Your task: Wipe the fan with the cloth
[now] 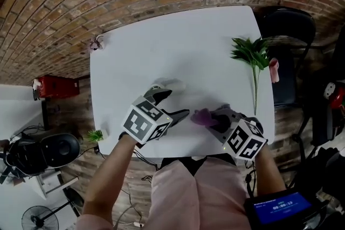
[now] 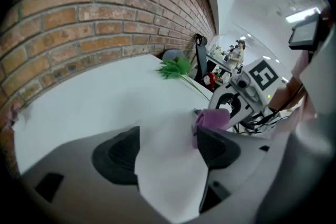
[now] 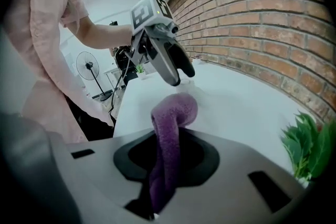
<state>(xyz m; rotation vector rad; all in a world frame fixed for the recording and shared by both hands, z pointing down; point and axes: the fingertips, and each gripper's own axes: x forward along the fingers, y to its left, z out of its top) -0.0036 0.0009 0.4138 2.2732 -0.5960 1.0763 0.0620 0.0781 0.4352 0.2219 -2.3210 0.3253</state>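
Two grippers hover over the white rectangular table (image 1: 178, 46). The right gripper (image 3: 167, 157) clamps a purple terry cloth (image 3: 170, 123) near the front edge, and the left gripper (image 2: 165, 149) gapes empty beside it.

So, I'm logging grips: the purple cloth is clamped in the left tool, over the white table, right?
No: the purple cloth is clamped in the right tool, as the right gripper view shows; the left tool is open and empty. The cloth is indeed over the white table.
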